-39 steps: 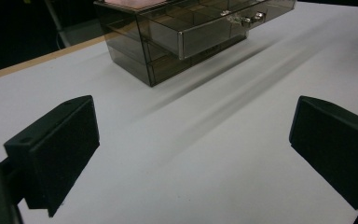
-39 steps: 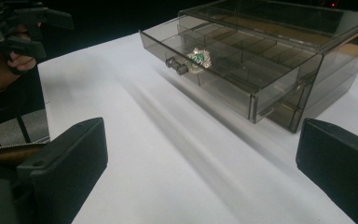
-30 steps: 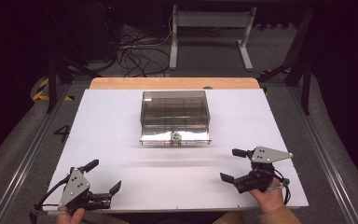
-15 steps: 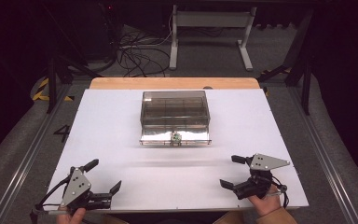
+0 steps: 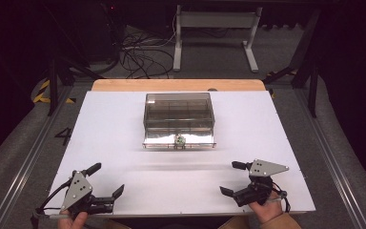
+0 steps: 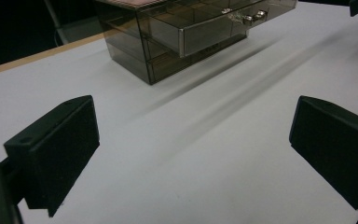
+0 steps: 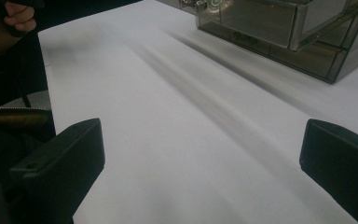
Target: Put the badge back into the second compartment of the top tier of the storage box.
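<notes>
A smoky clear plastic drawer box [image 5: 178, 112] stands at the middle of the white table top [image 5: 109, 129]. Its lower drawer is pulled out a little, with a small metal knob [image 5: 179, 140] at the front. My left gripper [image 5: 107, 179] lies near the front left corner, open and holding nothing. Near the front right, my right gripper [image 5: 229, 178] is open and holds nothing as well. In the left gripper view the box [image 6: 182, 32] and knob [image 6: 248, 17] lie far beyond the open gripper [image 6: 193, 149]. The right gripper view shows the box [image 7: 284, 28] beyond the open gripper [image 7: 200, 168].
The board's wooden back edge [image 5: 178, 85] is behind the box. Cables [image 5: 138, 52] and a desk frame [image 5: 214, 28] lie on the dark floor beyond. Metal rails run along both sides of the table. The person's other hand [image 7: 16, 16] appears at the top left of the right gripper view.
My right gripper has drawn back a little toward the front edge of the table. The left gripper and the drawer box have stayed in place.
</notes>
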`<control>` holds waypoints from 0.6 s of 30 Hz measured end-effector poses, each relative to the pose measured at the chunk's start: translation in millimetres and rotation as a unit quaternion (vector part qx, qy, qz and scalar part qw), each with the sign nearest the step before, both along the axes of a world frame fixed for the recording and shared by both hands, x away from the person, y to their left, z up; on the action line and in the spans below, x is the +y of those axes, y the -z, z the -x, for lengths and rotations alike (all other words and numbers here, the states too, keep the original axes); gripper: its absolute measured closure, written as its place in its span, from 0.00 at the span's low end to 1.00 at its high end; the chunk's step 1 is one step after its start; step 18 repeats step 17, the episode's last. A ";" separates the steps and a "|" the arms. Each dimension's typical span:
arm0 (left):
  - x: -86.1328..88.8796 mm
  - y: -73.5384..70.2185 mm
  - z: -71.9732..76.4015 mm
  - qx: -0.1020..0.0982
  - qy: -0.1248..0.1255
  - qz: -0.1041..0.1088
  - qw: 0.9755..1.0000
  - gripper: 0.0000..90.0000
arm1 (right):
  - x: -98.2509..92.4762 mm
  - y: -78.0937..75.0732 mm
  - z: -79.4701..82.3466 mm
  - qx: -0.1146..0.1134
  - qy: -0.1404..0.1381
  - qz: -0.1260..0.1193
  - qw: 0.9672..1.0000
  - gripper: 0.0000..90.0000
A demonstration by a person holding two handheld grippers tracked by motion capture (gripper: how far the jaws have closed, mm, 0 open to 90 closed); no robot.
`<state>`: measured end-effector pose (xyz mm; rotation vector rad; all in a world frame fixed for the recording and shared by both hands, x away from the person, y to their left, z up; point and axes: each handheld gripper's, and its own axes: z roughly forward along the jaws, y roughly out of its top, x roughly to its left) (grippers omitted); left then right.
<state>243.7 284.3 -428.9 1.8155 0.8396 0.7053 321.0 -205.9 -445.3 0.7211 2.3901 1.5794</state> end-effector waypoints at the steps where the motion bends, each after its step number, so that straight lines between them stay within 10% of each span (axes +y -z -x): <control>1: 0.2 0.1 -0.3 0.000 -0.001 -0.002 1.000 0.03 | 0.0 -0.1 -0.2 0.000 0.000 0.000 1.000 0.01; 18: 1.6 0.0 -0.7 -0.001 0.000 -0.010 1.000 0.03 | -1.1 -0.5 -2.3 0.000 0.002 -0.007 1.000 0.01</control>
